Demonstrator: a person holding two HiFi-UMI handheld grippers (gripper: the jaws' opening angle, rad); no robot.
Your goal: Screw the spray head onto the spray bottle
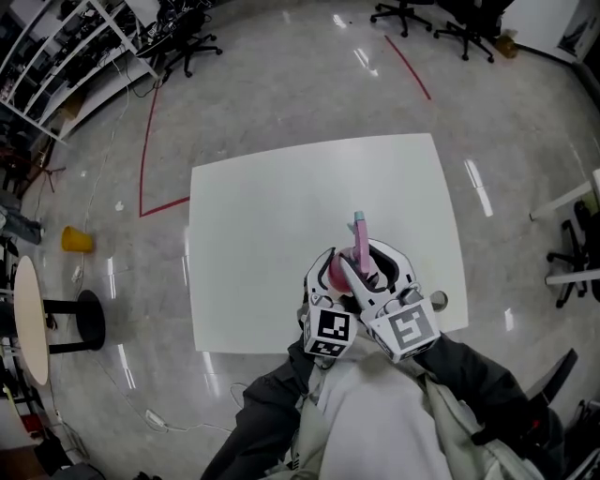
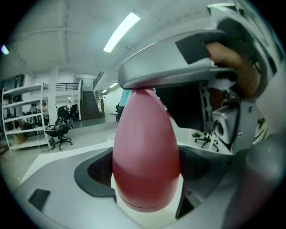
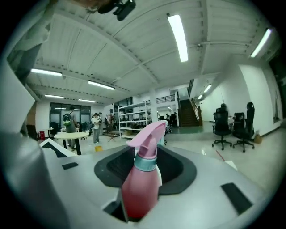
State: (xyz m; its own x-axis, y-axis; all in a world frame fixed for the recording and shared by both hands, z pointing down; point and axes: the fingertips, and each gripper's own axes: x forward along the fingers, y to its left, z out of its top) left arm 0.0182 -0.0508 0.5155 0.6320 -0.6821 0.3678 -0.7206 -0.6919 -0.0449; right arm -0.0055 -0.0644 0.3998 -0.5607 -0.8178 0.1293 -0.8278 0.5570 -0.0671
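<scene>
A pink spray bottle (image 1: pixel 361 251) with a teal collar (image 3: pixel 146 163) and a pink spray head (image 3: pixel 151 132) on top is held over the near edge of the white table (image 1: pixel 272 234). My left gripper (image 1: pixel 328 274) is shut on the bottle's round body (image 2: pixel 145 156), which fills the left gripper view. My right gripper (image 1: pixel 372 272) comes in from the right, and its grey jaw lies across the top of the body in the left gripper view. In the right gripper view the bottle (image 3: pixel 140 192) sits pinched low between the jaws, with the head pointing away.
A small round object (image 1: pixel 438 301) lies at the table's near right corner. On the floor around are office chairs (image 1: pixel 403 14), shelving (image 1: pixel 66 47), a round side table (image 1: pixel 28 319), a yellow object (image 1: pixel 77 240) and red tape lines (image 1: pixel 145 159).
</scene>
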